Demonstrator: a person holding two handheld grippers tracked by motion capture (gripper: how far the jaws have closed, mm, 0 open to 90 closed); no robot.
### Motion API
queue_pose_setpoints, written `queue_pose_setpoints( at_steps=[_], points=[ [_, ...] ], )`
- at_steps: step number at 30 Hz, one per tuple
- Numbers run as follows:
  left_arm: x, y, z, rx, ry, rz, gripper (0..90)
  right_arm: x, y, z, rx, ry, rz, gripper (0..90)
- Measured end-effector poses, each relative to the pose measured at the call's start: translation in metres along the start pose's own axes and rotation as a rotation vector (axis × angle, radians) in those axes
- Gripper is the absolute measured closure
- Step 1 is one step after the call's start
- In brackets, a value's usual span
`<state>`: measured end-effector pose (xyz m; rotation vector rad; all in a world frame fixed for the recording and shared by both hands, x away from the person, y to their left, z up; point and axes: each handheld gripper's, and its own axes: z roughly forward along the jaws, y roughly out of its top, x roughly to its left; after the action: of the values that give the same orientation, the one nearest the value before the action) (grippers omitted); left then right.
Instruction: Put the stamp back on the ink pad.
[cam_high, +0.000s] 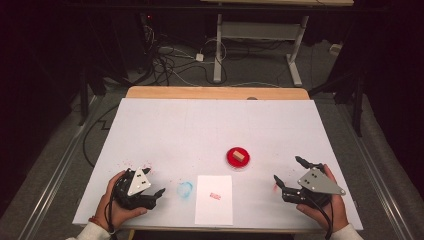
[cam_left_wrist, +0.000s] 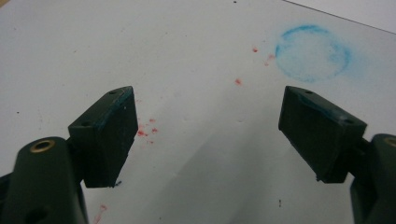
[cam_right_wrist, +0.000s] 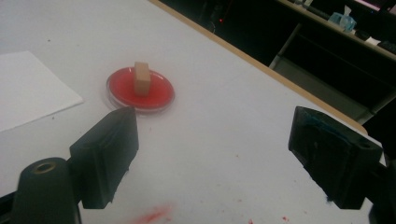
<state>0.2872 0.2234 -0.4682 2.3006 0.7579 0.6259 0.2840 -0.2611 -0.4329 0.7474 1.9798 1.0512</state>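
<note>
The table (cam_high: 165, 130) carries everything, its white top flecked with red near both near corners. Toward the near edge, at the middle, lies a white sheet of paper (cam_high: 214, 199) with a small red stamp mark (cam_high: 215, 196) on it, laid square to the person, probably so it can be pressed on from above. Beyond the sheet's far right corner sits the round red ink dish (cam_high: 238, 158), and the wooden stamp block (cam_high: 239, 156) stands in the middle of it, likely left there to take up ink.

The right claw (cam_high: 288, 173) rests near the right near corner, jaws spread wide and holding nothing; in the right gripper view it faces the dish (cam_right_wrist: 140, 90) and block (cam_right_wrist: 142, 79), which suggests a reach for the block comes next. The left claw (cam_high: 155, 182) sits by the left near corner, also wide apart and empty, seemingly parked out of the way. Just beside it, between claw and paper, is a faint blue ink ring (cam_high: 184, 189), seen again in the left gripper view (cam_left_wrist: 312, 53).
</note>
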Motion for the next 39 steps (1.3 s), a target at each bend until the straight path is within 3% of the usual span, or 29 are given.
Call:
queue_pose_setpoints(
  at_steps=[4,8,10,20,39],
  points=[
    [0.0,0.001,-0.002,-0.014,0.006,0.002,19.3,0.0,-0.011,0.0,0.014,0.009,0.015,17.4],
    [0.0,0.002,-0.004,-0.021,0.017,0.006,19.0,0.005,-0.02,-0.001,0.038,0.011,-0.018,17.1],
    [-0.001,0.001,-0.004,-0.016,0.022,0.01,17.8,0.007,-0.021,-0.002,0.037,0.012,-0.011,16.7],
    [-0.003,0.002,-0.007,-0.031,0.026,0.003,17.8,0.007,-0.019,-0.002,0.019,0.042,-0.01,16.4],
    [-0.004,0.003,-0.007,-0.026,0.025,0.013,17.8,0.012,-0.014,-0.01,0.003,0.015,-0.009,16.5]
  ],
)
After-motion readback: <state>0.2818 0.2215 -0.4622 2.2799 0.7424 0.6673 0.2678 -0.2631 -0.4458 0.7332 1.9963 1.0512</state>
